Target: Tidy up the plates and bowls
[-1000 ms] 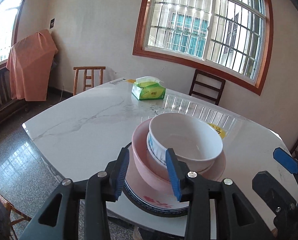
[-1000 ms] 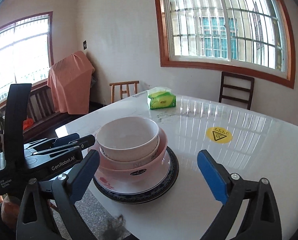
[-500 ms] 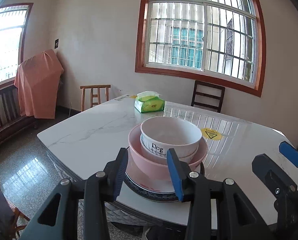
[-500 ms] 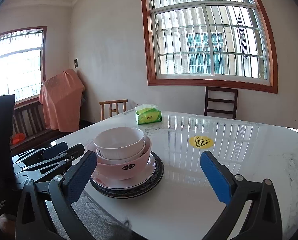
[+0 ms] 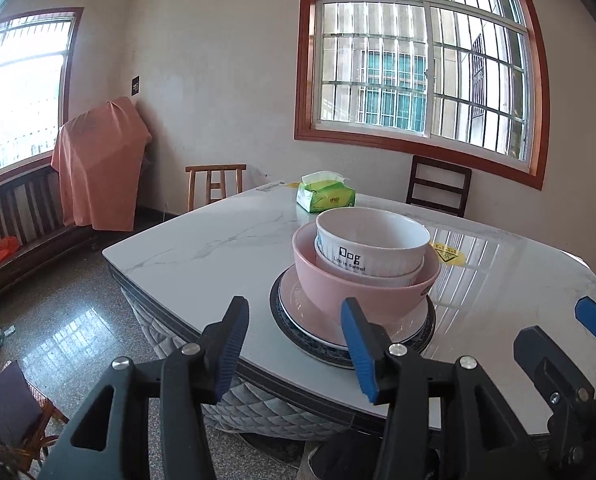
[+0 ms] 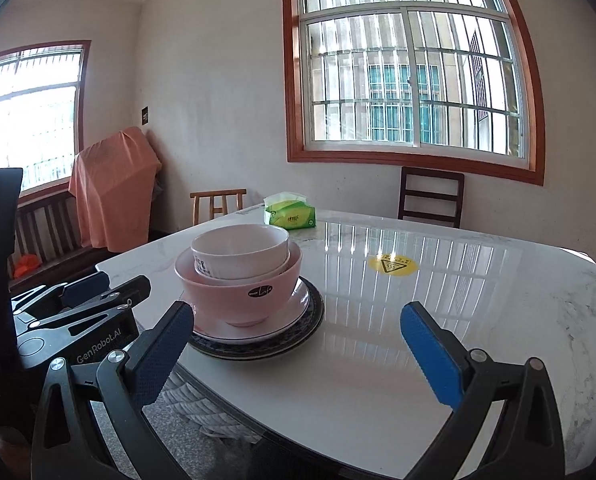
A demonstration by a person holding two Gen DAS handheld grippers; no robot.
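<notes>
A stack stands near the front left corner of the marble table (image 5: 202, 256) (image 6: 478, 308). At the bottom lies a dark-rimmed plate (image 5: 338, 354) (image 6: 282, 340), then a white plate (image 5: 294, 300) (image 6: 294, 312), a pink bowl (image 5: 362, 292) (image 6: 238, 292) and a white bowl (image 5: 378, 248) (image 6: 238, 248) marked "Dog" on top. My left gripper (image 5: 296, 350) hangs short of the stack, its jaws opening with nothing between them. My right gripper (image 6: 298, 352) is wide open and empty, right of the stack near the table's front edge. In the left wrist view, the right gripper's fingers (image 5: 594, 324) show at the right edge.
A green tissue pack (image 5: 325, 196) (image 6: 291, 214) sits at the table's far side, a yellow sticker (image 6: 392, 265) right of the stack. Wooden chairs (image 5: 216, 184) (image 5: 438, 190) stand behind the table. A bench with an orange cloth (image 5: 98, 168) lines the left wall.
Both grippers have drawn back and sunk, so the stack sits farther off and is seen more from the side. The left jaws have spread wider.
</notes>
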